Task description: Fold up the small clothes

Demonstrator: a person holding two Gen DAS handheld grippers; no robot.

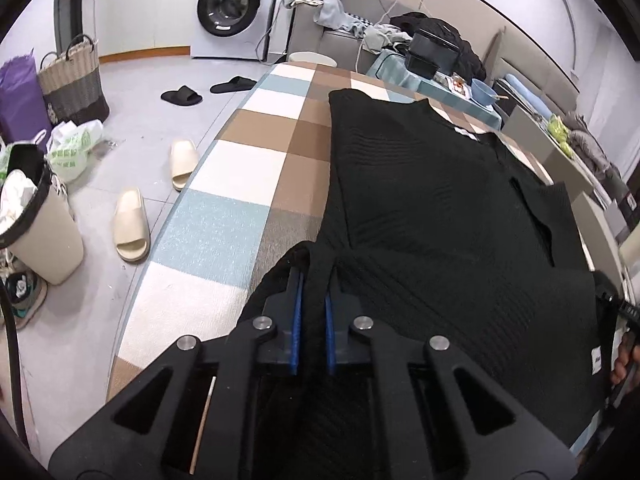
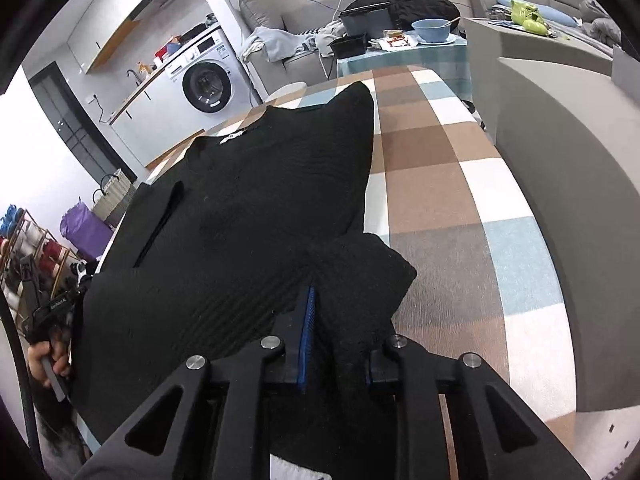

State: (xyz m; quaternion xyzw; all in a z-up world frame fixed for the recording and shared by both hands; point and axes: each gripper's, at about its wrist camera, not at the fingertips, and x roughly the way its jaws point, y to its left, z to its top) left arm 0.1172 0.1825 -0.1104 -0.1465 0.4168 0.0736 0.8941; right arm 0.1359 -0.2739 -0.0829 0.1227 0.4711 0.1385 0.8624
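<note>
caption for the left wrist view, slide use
Left tool pinching the black knit top's near edge on the checked tablecloth.

Sweater [image 1: 440, 208] lies flat on the counter [image 1: 240, 168], collar at the far end, hem at the near edge. Left gripper [image 1: 314, 280] at the hem's left corner, cloth between its fingers [image 1: 294, 312]; right gripper [image 2: 336, 308] at the hem's right corner, same. Slippers [image 1: 132, 224] on the floor left of the counter, bin [image 1: 40, 232] left of those. Washing machine [image 1: 234, 8] at the back left. Bowl [image 2: 434, 30] on a small table beyond the counter's far end.
</note>
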